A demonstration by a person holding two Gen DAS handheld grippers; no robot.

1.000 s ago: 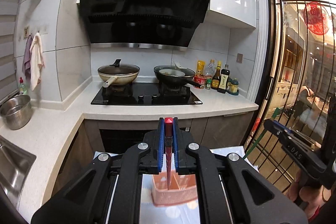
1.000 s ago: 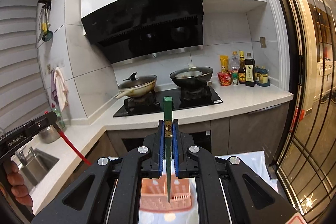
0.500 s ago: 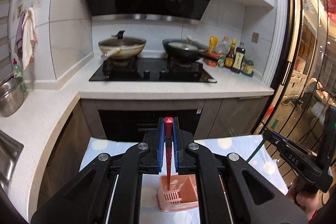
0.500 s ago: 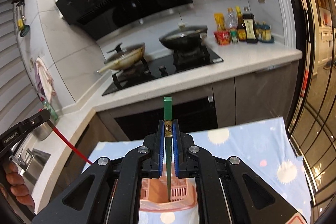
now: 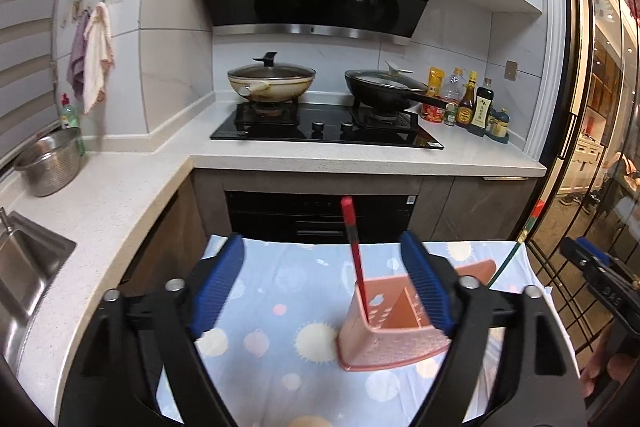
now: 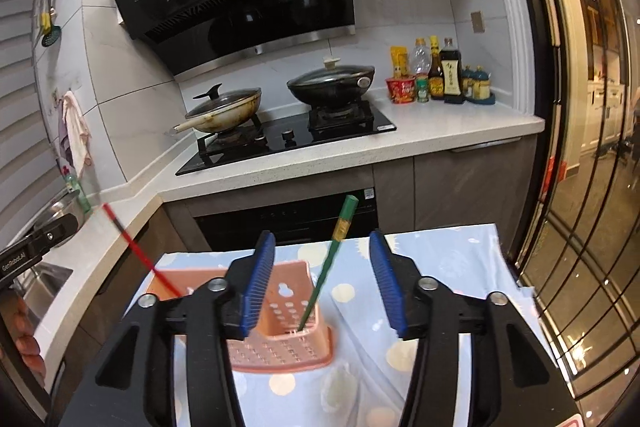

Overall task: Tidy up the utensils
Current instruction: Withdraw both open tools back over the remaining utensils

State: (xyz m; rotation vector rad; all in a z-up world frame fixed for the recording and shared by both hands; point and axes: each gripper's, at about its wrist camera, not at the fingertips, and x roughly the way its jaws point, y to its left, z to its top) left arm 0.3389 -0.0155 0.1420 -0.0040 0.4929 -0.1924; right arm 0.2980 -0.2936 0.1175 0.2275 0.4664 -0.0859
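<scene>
Left wrist view shows my left gripper spread wide now, gripping nothing; a second ago its blue pads were clamped on the red chopstick. That chopstick now stands on its own in the pink utensil holder, leaning toward about 11 o'clock, its tip down inside the near-left compartment.

Right wrist view tells the same story for the other side: my right gripper has also let go and sits parted, and the green chopstick, which was pinched between its pads half a second ago, rests in the holder tilted toward 1 o'clock. From here the red one slants off toward 10 o'clock at the holder's far-left end.

Both utensils sit in the holder on the blue dotted tablecloth (the holder itself looks upright and not nudged). I judge both releases clean, so this pair is delivered. My next call would be to back both grippers straight out without brushing the leaning sticks, since either could tip the light basket. I can't see any further loose utensils in these views.
</scene>
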